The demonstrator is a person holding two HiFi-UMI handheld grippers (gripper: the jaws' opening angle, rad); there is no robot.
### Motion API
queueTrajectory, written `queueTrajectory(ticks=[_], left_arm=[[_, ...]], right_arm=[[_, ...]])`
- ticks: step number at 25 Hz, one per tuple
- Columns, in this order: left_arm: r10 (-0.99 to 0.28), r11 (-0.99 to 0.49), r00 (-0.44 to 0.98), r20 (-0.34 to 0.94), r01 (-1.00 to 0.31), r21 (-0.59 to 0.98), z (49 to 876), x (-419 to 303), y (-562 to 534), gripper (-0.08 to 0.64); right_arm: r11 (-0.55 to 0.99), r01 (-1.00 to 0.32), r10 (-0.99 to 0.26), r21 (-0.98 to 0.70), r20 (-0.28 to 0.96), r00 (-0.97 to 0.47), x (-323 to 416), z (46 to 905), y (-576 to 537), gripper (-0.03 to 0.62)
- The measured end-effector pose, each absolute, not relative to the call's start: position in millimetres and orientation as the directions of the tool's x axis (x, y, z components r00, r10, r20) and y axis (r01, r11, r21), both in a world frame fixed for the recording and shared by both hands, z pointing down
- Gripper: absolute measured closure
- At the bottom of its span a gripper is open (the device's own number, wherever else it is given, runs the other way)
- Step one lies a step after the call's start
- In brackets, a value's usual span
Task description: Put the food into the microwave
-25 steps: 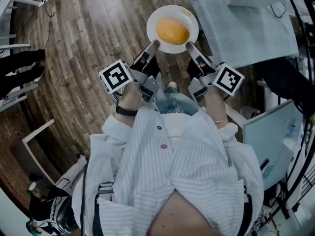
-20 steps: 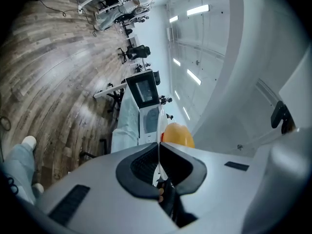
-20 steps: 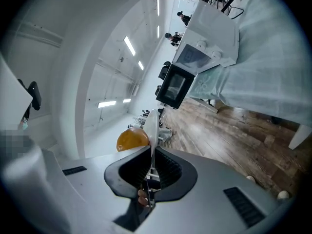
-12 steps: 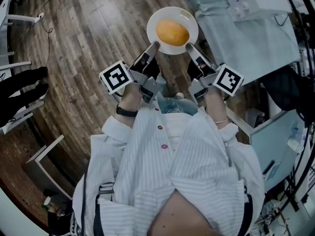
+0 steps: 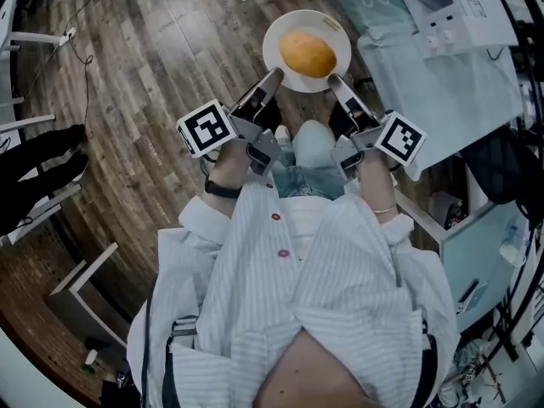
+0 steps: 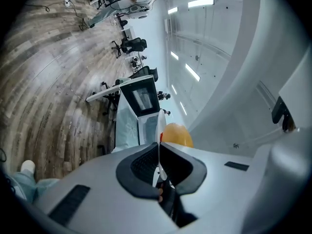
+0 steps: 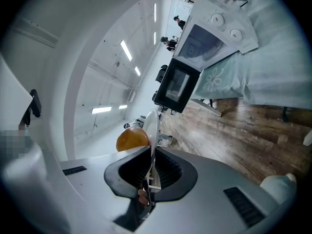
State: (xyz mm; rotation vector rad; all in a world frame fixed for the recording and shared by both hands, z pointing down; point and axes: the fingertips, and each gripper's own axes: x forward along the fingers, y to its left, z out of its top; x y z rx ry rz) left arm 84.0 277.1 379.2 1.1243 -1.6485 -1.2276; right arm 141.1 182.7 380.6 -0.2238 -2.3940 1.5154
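Left tongs (image 5: pixel 272 75) and right tongs (image 5: pixel 334 80) clamp the plate (image 5: pixel 271 37) rim, food (image 5: pixel 308 53) aboard. The microwave (image 5: pixel 463 7) has drawn nearer, far right, so delivery is progressing.

Items in view:
- Floor (image 5: pixel 153 75): wood planks, grey-brown, laid on a slant across the head view.
- Cloth (image 5: pixel 450 92): pale, flower print at its upper left corner, draped over the worktop at upper right.
- Cable (image 5: pixel 85 79): thin, dark, lying on the floor at upper left.
- Frame (image 5: pixel 85 274): white, angular, at lower left.
- Bystander's legs (image 5: pixel 42 155): dark trousers, at the left edge.
- Office chairs (image 6: pixel 132 45): dark, far off.
- Ceiling light strips (image 6: pixel 200 3): lit.
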Motion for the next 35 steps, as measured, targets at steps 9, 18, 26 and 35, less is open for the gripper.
queueTrajectory(ticks=[9,18,26,35], left_arm=[[-0.945,0.15,-0.314,0.092,-0.165,0.975,389.5,54.4,271.4,0.545],[-0.955,0.155,-0.28,0.1,-0.184,0.971,393.7,13.4,235.2,0.543],[-0.968,0.162,-0.22,0.119,-0.19,0.968,383.8,-50.6,172.8,0.543],[-0.983,0.161,-0.121,0.138,-0.208,0.965,380.6,-100.9,99.5,0.543]], right_arm=[[0.417,-0.057,0.303,-0.907,0.197,-0.932,108.5,393.4,175.4,0.551],[0.405,-0.074,0.262,-0.911,0.193,-0.946,72.7,399.7,141.3,0.551],[0.376,-0.112,0.211,-0.92,0.202,-0.956,13.1,392.8,81.7,0.551],[0.344,-0.16,0.119,-0.925,0.212,-0.97,-29.0,395.2,13.8,0.551]])
